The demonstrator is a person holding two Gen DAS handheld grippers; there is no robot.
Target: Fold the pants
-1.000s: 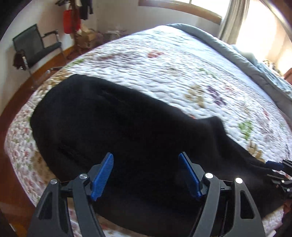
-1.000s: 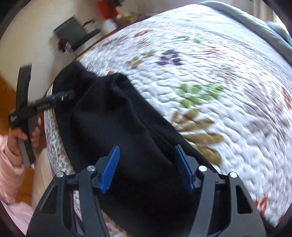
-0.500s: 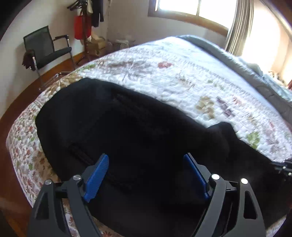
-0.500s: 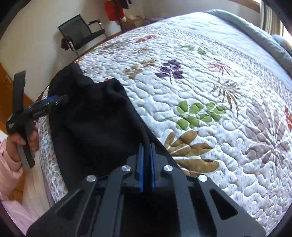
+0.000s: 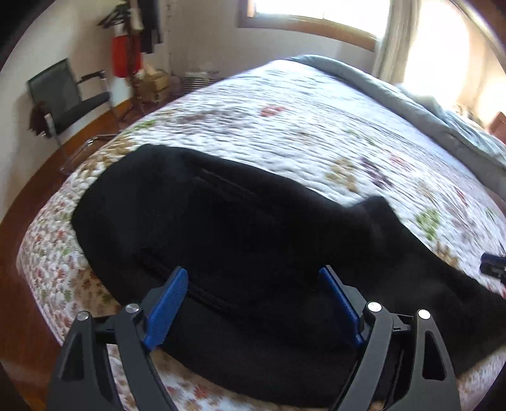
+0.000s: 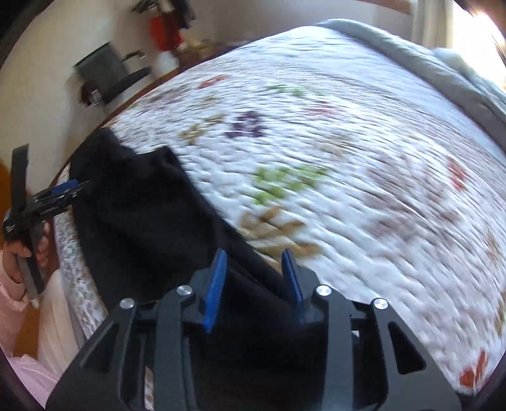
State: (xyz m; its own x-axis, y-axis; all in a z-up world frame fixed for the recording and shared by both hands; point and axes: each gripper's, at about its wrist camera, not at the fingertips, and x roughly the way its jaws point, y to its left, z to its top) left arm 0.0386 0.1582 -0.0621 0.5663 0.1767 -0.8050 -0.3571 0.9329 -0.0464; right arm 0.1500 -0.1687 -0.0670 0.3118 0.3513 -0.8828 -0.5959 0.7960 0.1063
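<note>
Bed fills most of the room, covered by a white quilt printed with leaves and flowers. A grey blanket runs along the far edge of the bed, below the window.

Black pants lie flat on the near part of the quilt, close to the bed's near edge. They stretch from the bed's corner on the chair side across toward the right gripper. One fabric corner stands up in a small peak at the far edge of the pants.

Black armchair stands on the wood floor by the wall, beyond the bed corner. A red bag hangs on a rack beside it.

Left gripper: fingers stand wide apart over the pants, blue pads clear of the cloth on both sides. Nothing is held. In the right wrist view, a hand in a pink sleeve carries it at the bed's edge.

Right gripper: fingers at a narrow gap, having just been opening. The pants' edge lies between them; the pads do not press on it. View is motion-blurred.
</note>
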